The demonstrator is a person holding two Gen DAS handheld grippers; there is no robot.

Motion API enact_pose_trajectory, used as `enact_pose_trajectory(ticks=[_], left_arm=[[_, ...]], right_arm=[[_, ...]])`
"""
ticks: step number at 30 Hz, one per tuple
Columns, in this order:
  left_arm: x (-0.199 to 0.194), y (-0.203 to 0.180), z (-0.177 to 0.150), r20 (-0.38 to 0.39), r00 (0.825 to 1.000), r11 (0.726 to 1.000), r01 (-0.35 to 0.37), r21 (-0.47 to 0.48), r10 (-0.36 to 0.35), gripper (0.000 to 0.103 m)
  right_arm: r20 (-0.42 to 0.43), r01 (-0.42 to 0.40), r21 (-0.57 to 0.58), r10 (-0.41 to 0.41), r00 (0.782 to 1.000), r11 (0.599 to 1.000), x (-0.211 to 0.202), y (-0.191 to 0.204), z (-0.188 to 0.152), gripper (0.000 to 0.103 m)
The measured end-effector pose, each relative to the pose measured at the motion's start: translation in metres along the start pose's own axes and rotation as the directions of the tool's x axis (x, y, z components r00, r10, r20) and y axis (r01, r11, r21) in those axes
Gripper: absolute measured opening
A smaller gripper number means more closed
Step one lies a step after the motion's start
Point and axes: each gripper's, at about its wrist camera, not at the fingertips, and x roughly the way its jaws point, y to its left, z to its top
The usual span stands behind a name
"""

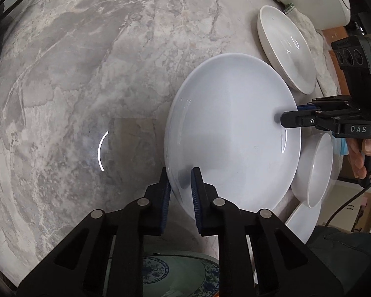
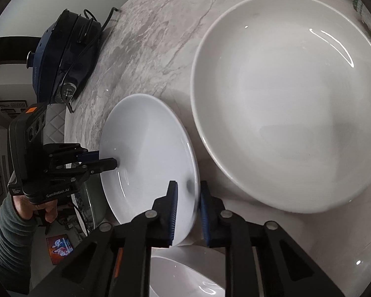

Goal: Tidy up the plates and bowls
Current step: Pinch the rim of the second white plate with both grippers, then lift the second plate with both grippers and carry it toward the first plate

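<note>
The marbled worktop (image 1: 74, 74) carries a wide cream plate (image 2: 289, 104) just beside the white plate (image 1: 232, 133), which faces up, round with no long axis, seemingly lifted off the surface. A small bowl (image 1: 314, 168) sits beside it; a patterned green dish (image 1: 180, 274) lies nearer. The left claw (image 1: 181, 193) and right claw (image 2: 187, 208) each clamp opposite rim edges.
</note>
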Motion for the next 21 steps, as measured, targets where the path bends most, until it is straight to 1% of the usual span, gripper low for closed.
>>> enact_pose_trajectory(ticks=[4,9,13,15,18,21], left_arm=[[-0.001,-0.002,-0.003,0.002,1.0,1.0,-0.01,-0.015,0.01,0.014],[-0.008,0.0,-0.007,0.007,1.0,0.999,-0.011,-0.049,0.011,0.014],[-0.013,-0.001,-0.007,0.012,1.0,0.997,0.014,-0.074,-0.014,0.013],[-0.018,0.003,-0.004,0.01,0.999,0.996,0.031,-0.087,-0.031,0.013],[-0.023,0.003,-0.003,0.004,0.999,0.994,0.038,-0.101,-0.038,0.013],[-0.03,0.002,-0.001,0.002,0.999,0.992,0.045,-0.119,-0.045,0.013]], right_arm=[[0.006,0.003,0.012,-0.003,1.0,1.0,0.0,-0.002,0.001,0.013],[0.025,0.013,0.016,-0.014,1.0,1.0,-0.003,-0.001,0.003,0.013],[0.037,0.015,0.025,-0.016,0.999,1.0,-0.009,0.0,0.008,0.013],[0.044,0.009,0.034,-0.011,0.999,0.999,-0.012,0.0,0.012,0.013],[0.052,-0.012,0.051,0.009,0.999,0.999,-0.019,0.002,0.017,0.013],[0.062,-0.016,0.048,0.013,0.998,0.999,-0.026,0.007,0.022,0.013]])
